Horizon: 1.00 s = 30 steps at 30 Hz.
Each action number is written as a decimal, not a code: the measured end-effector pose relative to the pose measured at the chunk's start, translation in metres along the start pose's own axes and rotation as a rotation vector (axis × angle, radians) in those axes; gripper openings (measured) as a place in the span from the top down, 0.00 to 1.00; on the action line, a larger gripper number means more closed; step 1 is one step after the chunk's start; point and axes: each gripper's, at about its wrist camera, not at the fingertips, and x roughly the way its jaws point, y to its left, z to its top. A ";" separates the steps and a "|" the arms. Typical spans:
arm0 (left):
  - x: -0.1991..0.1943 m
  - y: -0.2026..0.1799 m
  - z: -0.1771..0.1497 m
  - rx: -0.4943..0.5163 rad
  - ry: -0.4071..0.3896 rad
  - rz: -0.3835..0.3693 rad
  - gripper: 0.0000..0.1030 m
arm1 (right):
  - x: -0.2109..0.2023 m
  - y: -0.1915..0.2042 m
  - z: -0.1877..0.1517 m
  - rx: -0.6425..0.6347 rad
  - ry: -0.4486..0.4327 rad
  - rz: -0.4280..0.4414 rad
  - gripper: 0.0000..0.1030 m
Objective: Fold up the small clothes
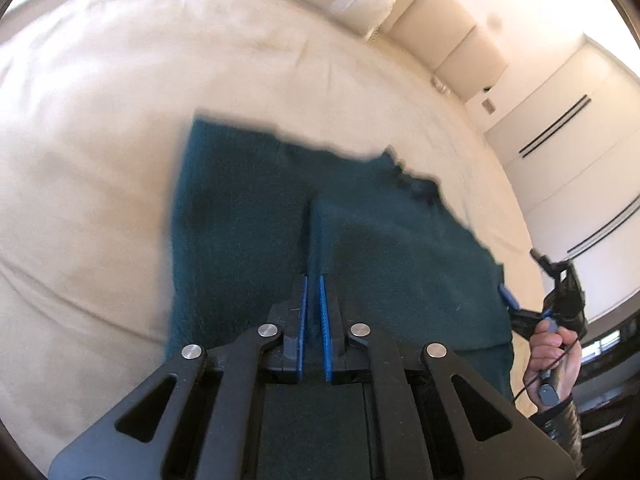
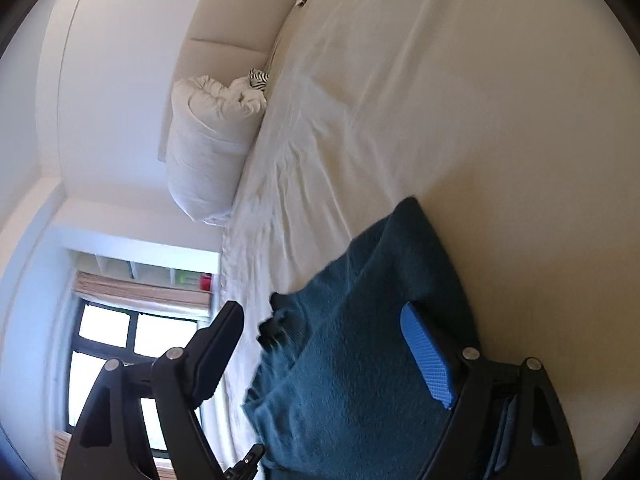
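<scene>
A dark teal knit garment (image 1: 248, 216) lies spread on the cream bed sheet (image 1: 100, 140). My left gripper (image 1: 314, 278) is over its middle, its blue pads almost together on a raised ridge of the cloth that runs up to the tips. In the right wrist view the same garment (image 2: 360, 360) lies bunched at the bed's edge. My right gripper (image 2: 322, 312) stands wide open around it, and the pads do not press on the cloth. A hand (image 1: 554, 354) holds that gripper at the garment's right edge.
A rolled white duvet (image 2: 208, 144) leans against the padded headboard (image 2: 224, 20) at the far end of the bed. A window (image 2: 120, 332) is beyond the bed's side. White wall panels (image 1: 560, 152) stand to the right of the bed.
</scene>
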 end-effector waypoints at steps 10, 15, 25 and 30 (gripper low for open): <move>0.072 -0.055 0.021 0.173 0.116 0.014 0.95 | 0.020 -0.006 0.007 -0.056 0.090 -0.004 0.30; 0.066 -0.027 -0.001 0.097 0.076 -0.056 0.95 | 0.001 -0.006 -0.012 -0.140 0.143 -0.017 0.29; 0.048 -0.007 -0.006 0.045 0.059 -0.085 0.95 | -0.040 -0.006 -0.059 -0.230 0.140 -0.068 0.24; -0.015 0.013 -0.020 0.007 0.021 -0.036 0.87 | -0.091 0.012 -0.078 -0.247 0.092 -0.054 0.21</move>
